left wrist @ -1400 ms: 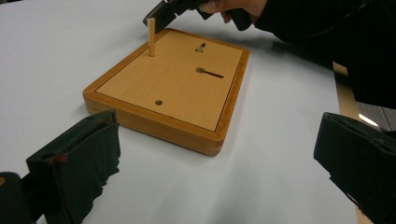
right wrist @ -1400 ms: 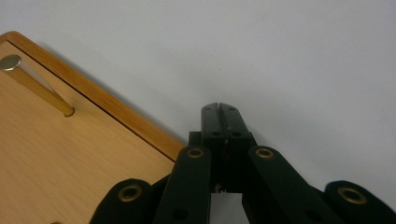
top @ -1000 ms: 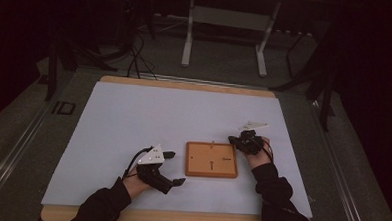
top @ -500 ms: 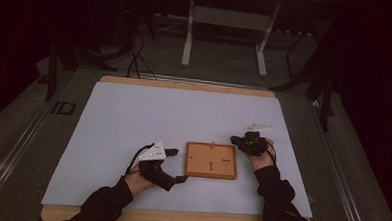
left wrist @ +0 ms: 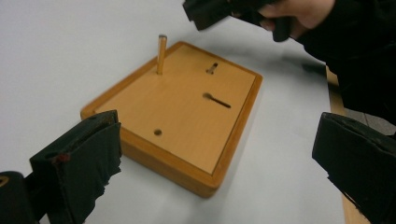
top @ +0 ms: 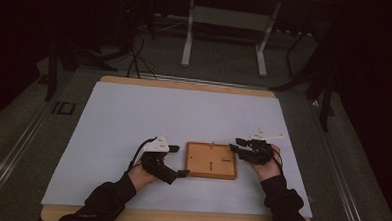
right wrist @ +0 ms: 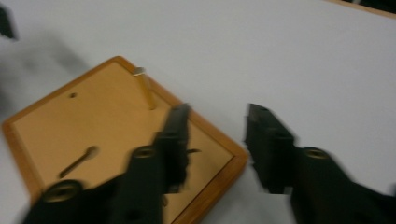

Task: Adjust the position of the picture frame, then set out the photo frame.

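A flat wooden board (top: 211,160) with a raised rim lies on the white table cover. A thin wooden peg (left wrist: 161,53) stands upright in a hole near one corner, and the same peg (right wrist: 145,88) rises beyond my right jaws. The board also has a slot (left wrist: 217,100) and a small round hole (left wrist: 158,132). My left gripper (top: 180,161) sits at the board's left edge, jaws wide open around its near corner, touching nothing. My right gripper (top: 236,145) hovers at the board's right far corner; its jaws have just been opening and nothing is between them.
The white cover (top: 133,118) spreads wide to the left and behind the board. The wooden table edge (top: 179,220) runs along the front. A metal stand (top: 228,22) and cables are on the dark floor beyond the table.
The right gripper has drawn slightly to the right, off the board's corner, and its jaws now stand apart. The left gripper has stayed in place.
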